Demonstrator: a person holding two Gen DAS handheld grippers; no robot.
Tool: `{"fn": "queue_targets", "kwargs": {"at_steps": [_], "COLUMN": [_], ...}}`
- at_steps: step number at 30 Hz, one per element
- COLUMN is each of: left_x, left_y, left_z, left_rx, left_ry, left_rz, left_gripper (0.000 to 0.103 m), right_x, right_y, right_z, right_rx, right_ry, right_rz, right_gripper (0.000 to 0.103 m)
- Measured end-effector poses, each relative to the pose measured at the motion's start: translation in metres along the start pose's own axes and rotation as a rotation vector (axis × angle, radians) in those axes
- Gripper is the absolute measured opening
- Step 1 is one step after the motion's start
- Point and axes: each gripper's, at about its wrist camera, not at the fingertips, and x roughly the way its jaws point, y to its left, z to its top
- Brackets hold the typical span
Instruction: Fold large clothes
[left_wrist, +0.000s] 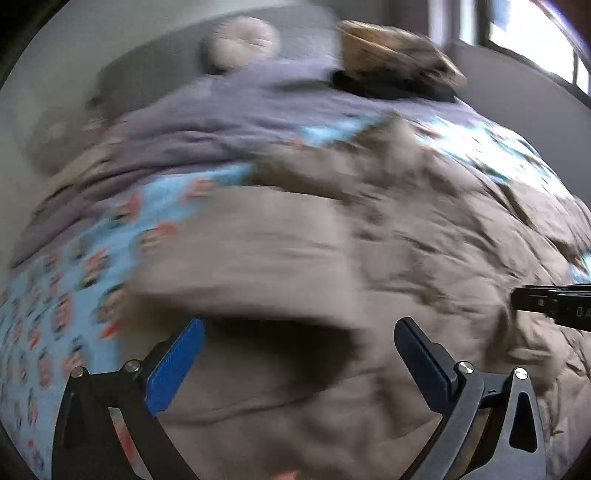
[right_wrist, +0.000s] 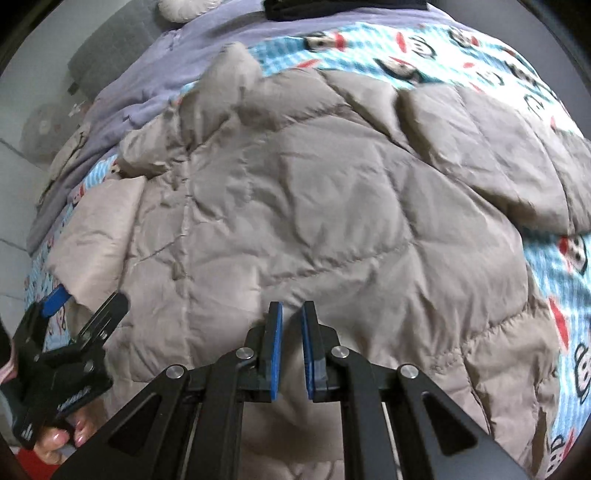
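A large taupe quilted down jacket (left_wrist: 388, 258) (right_wrist: 295, 184) lies spread over the bed and fills most of both views. My left gripper (left_wrist: 299, 326) hangs just above it with its blue-padded jaws wide apart and nothing between them. A blurred fold of the jacket (left_wrist: 240, 243) sits right ahead of it. In the right wrist view the left gripper (right_wrist: 88, 299) is at the jacket's paler left edge (right_wrist: 99, 221). My right gripper (right_wrist: 292, 306) hovers over the jacket's near middle, its pads a narrow gap apart and gripping nothing. It also shows at the right edge of the left wrist view (left_wrist: 554, 306).
The jacket rests on a blue cartoon-print sheet (right_wrist: 554, 266) (left_wrist: 74, 280). Behind it lie a purple blanket (left_wrist: 221, 118) (right_wrist: 155, 74), a round cushion (left_wrist: 240, 40) against a grey headboard, and a woven basket (left_wrist: 395, 51) on a dark cloth. A hand (right_wrist: 62, 439) holds the left gripper.
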Motion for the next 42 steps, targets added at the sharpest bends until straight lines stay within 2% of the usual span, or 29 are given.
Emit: {"fn": "queue_targets", "kwargs": {"at_steps": [1, 2, 3, 4, 5, 7, 9, 12, 15, 17, 19, 20, 21, 22, 24, 26, 28, 29, 30, 31, 32, 33, 34, 35, 36, 37, 38, 39, 42], "left_x": [-0.005, -0.004, -0.003, -0.001, 0.009, 0.022, 0.043, 0.057, 0.063, 0.064, 0.065, 0.063, 0.059, 0.057, 0.063, 0.080, 0.115, 0.126, 0.137, 0.141, 0.140, 0.133, 0.122, 0.102, 0.088, 0.075, 0.070, 0.071, 0.106], "left_y": [0.024, 0.042, 0.073, 0.088, 0.114, 0.139, 0.155, 0.155, 0.148, 0.149, 0.152, 0.157, 0.169, 0.180, 0.203, 0.215, 0.220, 0.220, 0.218, 0.215, 0.212, 0.208, 0.202, 0.191, 0.183, 0.173, 0.169, 0.161, 0.161], "left_z": [-0.004, -0.004, -0.011, -0.017, -0.027, -0.041, -0.058, -0.074, -0.078, -0.080, -0.077, -0.070, -0.062, -0.054, -0.034, -0.017, -0.002, 0.000, 0.004, 0.007, 0.013, 0.018, 0.023, 0.032, 0.039, 0.045, 0.048, 0.048, 0.042], "left_rx": [-0.070, -0.117, -0.213, -0.262, -0.349, -0.435, -0.495, -0.508, -0.473, -0.458, -0.458, -0.477, -0.532, -0.581, -0.658, -0.687, -0.698, -0.702, -0.698, -0.688, -0.674, -0.652, -0.611, -0.524, -0.453, -0.383, -0.339, -0.274, -0.213], "left_ry": [-0.010, -0.006, 0.020, 0.041, 0.091, 0.143, 0.208, 0.227, 0.215, 0.218, 0.234, 0.239, 0.211, 0.183, 0.145, 0.156, 0.220, 0.245, 0.271, 0.269, 0.241, 0.212, 0.173, 0.102, 0.055, 0.013, -0.007, -0.009, 0.078], "left_rz": [0.058, 0.085, 0.118, 0.122, 0.121, 0.110, 0.071, 0.038, 0.041, 0.033, 0.000, -0.060, -0.177, -0.244, -0.328, -0.396, -0.465, -0.471, -0.472, -0.491, -0.511, -0.492, -0.464, -0.408, -0.355, -0.297, -0.255, -0.181, -0.043], "left_gripper": [0.103, 0.103, 0.103, 0.103, 0.103, 0.103, 0.103, 0.103, 0.103, 0.103, 0.103, 0.103, 0.103, 0.103, 0.103, 0.103, 0.102, 0.097, 0.073, 0.044, 0.033, 0.024, 0.020, 0.019, 0.019, 0.019, 0.019, 0.019, 0.019], "right_x": [-0.001, -0.011, -0.014, -0.021, -0.028, -0.037, -0.028, -0.001, 0.034, 0.042, 0.036, 0.032, 0.029, 0.028, 0.032, 0.041, 0.046, 0.046, 0.045, 0.045, 0.045, 0.047, 0.049, 0.051, 0.056, 0.058, 0.060, 0.063, 0.066], "right_y": [0.018, 0.016, 0.037, 0.056, 0.073, 0.103, 0.148, 0.196, 0.225, 0.221, 0.193, 0.170, 0.148, 0.127, 0.079, 0.054, 0.038, 0.032, 0.030, 0.030, 0.032, 0.033, 0.034, 0.033, 0.027, 0.026, 0.026, 0.028, 0.028], "right_z": [0.005, -0.002, 0.001, 0.001, -0.002, -0.010, -0.021, -0.041, -0.040, -0.022, 0.010, 0.024, 0.035, 0.043, 0.050, 0.048, 0.043, 0.040, 0.038, 0.038, 0.038, 0.038, 0.039, 0.039, 0.040, 0.041, 0.039, 0.040, 0.036], "right_rx": [-0.051, -0.088, -0.150, -0.215, -0.286, -0.418, -0.588, -0.815, -0.959, -0.904, -0.691, -0.560, -0.437, -0.330, -0.113, -0.027, 0.029, 0.057, 0.072, 0.074, 0.073, 0.074, 0.079, 0.088, 0.101, 0.111, 0.117, 0.118, 0.114], "right_ry": [-0.012, -0.026, -0.061, -0.107, -0.151, -0.200, -0.222, -0.236, -0.281, -0.315, -0.332, -0.308, -0.272, -0.238, -0.165, -0.110, -0.080, -0.077, -0.082, -0.085, -0.085, -0.083, -0.075, -0.064, -0.058, -0.058, -0.060, -0.063, -0.072], "right_rz": [-0.014, -0.015, -0.013, -0.004, 0.003, 0.003, -0.010, -0.101, -0.225, -0.278, -0.298, -0.270, -0.219, -0.157, -0.007, 0.059, 0.111, 0.138, 0.155, 0.158, 0.157, 0.157, 0.162, 0.175, 0.186, 0.192, 0.196, 0.196, 0.177], "right_gripper": [0.025, 0.049, 0.074, 0.080, 0.081, 0.081, 0.081, 0.081, 0.081, 0.081, 0.081, 0.081, 0.081, 0.081, 0.081, 0.081, 0.076, 0.074, 0.071, 0.069, 0.064, 0.053, 0.043, 0.025, 0.019, 0.018, 0.017, 0.017, 0.016]}}
